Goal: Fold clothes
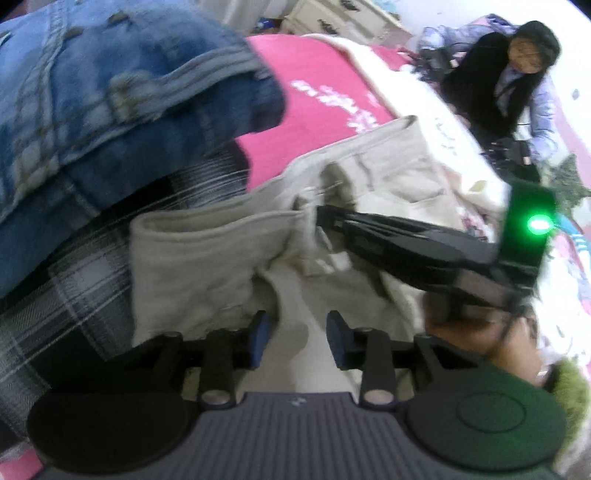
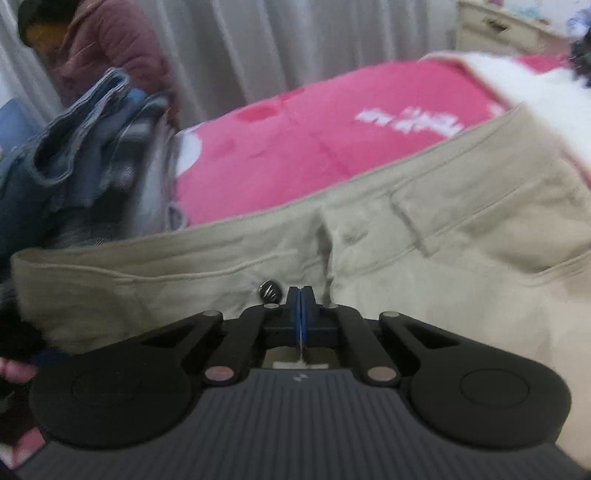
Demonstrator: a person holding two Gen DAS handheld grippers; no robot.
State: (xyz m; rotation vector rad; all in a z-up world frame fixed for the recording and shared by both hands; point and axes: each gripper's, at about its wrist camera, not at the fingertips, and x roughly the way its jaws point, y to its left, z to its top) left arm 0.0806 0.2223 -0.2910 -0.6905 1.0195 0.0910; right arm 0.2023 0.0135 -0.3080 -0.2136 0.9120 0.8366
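Beige trousers (image 1: 207,258) lie on a pink bed cover, waistband toward the far side. My left gripper (image 1: 297,338) is open just above the trousers' cloth, jaws apart with nothing between them. The right gripper shows in the left wrist view (image 1: 325,218), reaching in from the right with its tip at the waistband. In the right wrist view the right gripper (image 2: 300,295) has its blue pads pressed together beside the trousers' dark button (image 2: 269,290) at the fly; the trousers (image 2: 443,266) fill the view. Whether cloth is pinched between the pads is hidden.
A stack of folded blue jeans (image 1: 92,110) on a plaid garment (image 1: 74,295) sits to the left on the pink bed cover (image 1: 314,96). A person in black (image 1: 517,74) is at the far right, another in a maroon jacket (image 2: 103,48) by the curtains. A white dresser (image 1: 332,18) stands behind.
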